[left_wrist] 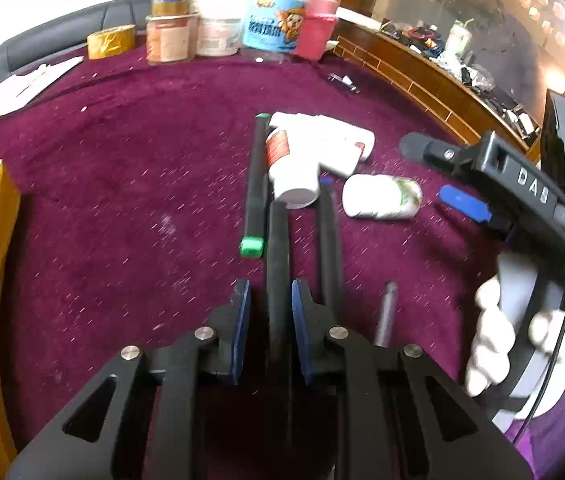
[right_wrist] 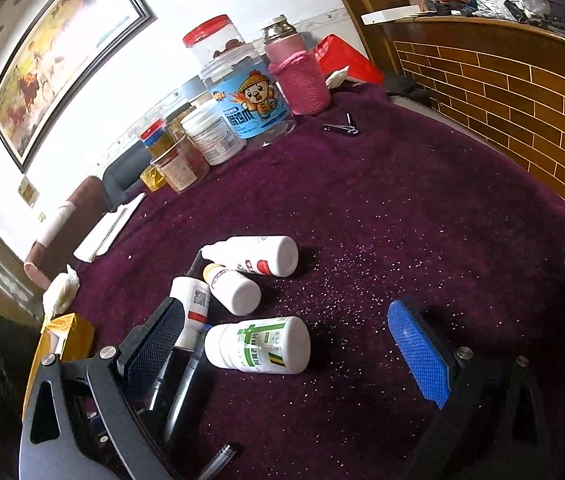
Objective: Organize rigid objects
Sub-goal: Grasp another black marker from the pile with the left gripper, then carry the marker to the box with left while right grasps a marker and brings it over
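Pens and small bottles lie loose on our purple fuzzy tabletop (left_wrist: 122,184). Our left claw (left_wrist: 270,312) has its blue pads on both sides of a long black pen (left_wrist: 277,248), close to it, but we cannot tell if they squeeze it yet. That pen looks light, hard and a bit slippery, so we think holding it near the middle is best. Beside it lie a black pen with a green cap (left_wrist: 255,184) and a white round bottle (left_wrist: 290,172). Our right claw (right_wrist: 290,344) is spread wide over a white bottle with green label (right_wrist: 258,345), not touching it.
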The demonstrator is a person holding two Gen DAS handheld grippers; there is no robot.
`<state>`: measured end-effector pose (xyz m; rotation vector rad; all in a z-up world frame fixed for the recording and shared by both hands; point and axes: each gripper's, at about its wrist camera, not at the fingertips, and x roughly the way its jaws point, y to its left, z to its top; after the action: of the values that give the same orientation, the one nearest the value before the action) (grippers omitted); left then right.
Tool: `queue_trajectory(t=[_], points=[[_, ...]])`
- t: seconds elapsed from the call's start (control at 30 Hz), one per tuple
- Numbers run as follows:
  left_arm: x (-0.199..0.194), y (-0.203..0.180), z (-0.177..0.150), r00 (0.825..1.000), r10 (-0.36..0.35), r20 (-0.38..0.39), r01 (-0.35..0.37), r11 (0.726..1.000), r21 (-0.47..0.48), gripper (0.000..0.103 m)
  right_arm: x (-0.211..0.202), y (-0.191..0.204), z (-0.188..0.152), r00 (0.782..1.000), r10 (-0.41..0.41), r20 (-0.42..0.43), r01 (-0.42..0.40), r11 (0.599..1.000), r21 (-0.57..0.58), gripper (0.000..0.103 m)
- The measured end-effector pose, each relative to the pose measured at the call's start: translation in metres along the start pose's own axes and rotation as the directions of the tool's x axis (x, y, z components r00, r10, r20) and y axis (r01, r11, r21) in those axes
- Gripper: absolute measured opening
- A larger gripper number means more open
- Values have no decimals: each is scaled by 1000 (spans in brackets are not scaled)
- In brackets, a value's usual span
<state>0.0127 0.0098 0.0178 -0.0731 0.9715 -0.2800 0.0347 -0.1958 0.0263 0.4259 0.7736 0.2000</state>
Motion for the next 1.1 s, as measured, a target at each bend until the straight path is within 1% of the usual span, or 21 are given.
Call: queue_trajectory(t=[0.1,0.2,0.23,0.33,0.4,0.43,0.47,0.53,0.57,0.6,0.7,0.8,0.87,1.1], points=[[-1,6,-4,1000,6,4,-6,1000,-7,17,2,-1,-1,1000,-3,-14,3,1000,7,100],[0,0,-4,1000,31,3,-31,999,21,17,1,-2,-2,1000,-8,-12,8,1000,14,100],[1,-3,-3,999,35,6,-35,999,31,18,1,-3,-2,1000,-11,-10,11,1000,15,100],[3,-12,-4,998,57,24,-59,995,76,27,0,-5,-3,1000,-3,-15,3,1000,25,100],[3,-14,-4,998,64,24,-66,993,93,29,0,-6,-3,1000,7,-21,-6,1000,30,100],[3,-13,-3,998,55,26,-57,995,85,28,1,-6,-3,1000,10,-25,-9,999,31,100],[1,-10,-4,998,47,29,-49,996,72,17,2,-6,-4,1000,10,-30,-9,1000,28,100],[-4,1,-5,999,6,38,-7,1000,12,12,3,-5,-4,999,4,-38,-4,1000,24,100],[-10,10,-8,998,-27,51,29,999,-42,12,4,-5,-5,999,2,-43,-1,1000,23,100],[-14,16,-10,997,-44,59,49,996,-75,12,5,-6,-5,999,1,-47,0,1000,25,100],[-31,28,-14,993,-67,102,79,989,-125,12,6,-6,-6,999,-5,-52,6,1000,27,100],[-52,41,-17,983,-96,158,123,977,-172,12,8,-5,-7,998,-14,-58,16,1000,21,100],[-63,47,-19,975,-110,192,148,971,-191,12,9,-5,-7,998,-27,-60,28,999,21,100],[-86,61,-29,955,-147,258,207,953,-221,12,9,-9,-7,997,-42,-57,44,998,35,100]])
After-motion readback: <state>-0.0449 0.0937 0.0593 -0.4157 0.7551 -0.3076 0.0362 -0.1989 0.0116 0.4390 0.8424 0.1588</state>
